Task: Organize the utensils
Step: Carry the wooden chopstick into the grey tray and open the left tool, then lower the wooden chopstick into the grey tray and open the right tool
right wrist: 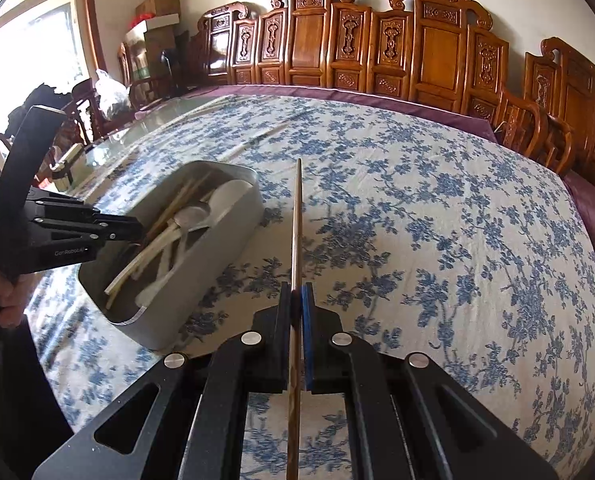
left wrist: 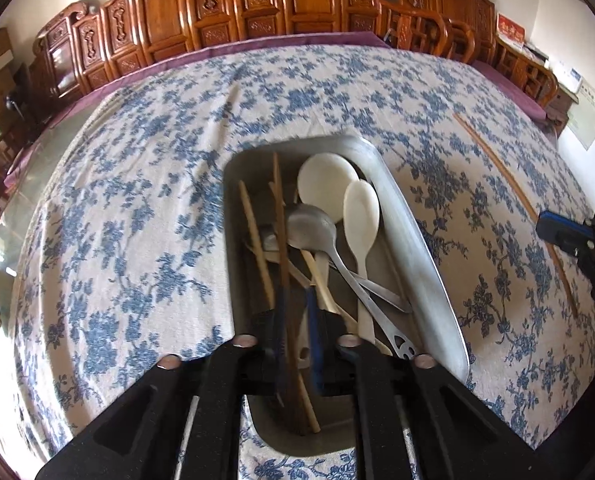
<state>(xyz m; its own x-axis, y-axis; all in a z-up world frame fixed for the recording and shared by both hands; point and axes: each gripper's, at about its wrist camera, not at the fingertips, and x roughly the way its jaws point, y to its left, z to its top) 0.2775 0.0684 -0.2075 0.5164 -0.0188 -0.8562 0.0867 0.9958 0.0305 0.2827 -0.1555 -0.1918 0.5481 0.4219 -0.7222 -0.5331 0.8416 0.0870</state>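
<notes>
A grey metal tray (left wrist: 413, 236) lies on the floral tablecloth and holds white spoons (left wrist: 361, 210), a metal spoon (left wrist: 311, 226) and several chopsticks. My left gripper (left wrist: 297, 320) hovers over the tray's near end, fingers narrowly apart around a dark brown chopstick (left wrist: 281, 216); its grip is unclear. It shows from the side in the right wrist view (right wrist: 137, 229) above the tray (right wrist: 233, 236). My right gripper (right wrist: 297, 304) is shut on a long brown chopstick (right wrist: 297, 216), held above the cloth right of the tray. Another brown chopstick (left wrist: 509, 184) lies right of the tray.
Pale chopsticks (right wrist: 253, 140) lie on the cloth beyond the tray. Carved wooden chairs (right wrist: 437, 52) line the table's far edge. A glass tabletop edge (left wrist: 37, 184) shows at the left. The right gripper's body (left wrist: 577, 236) enters the left wrist view at the right.
</notes>
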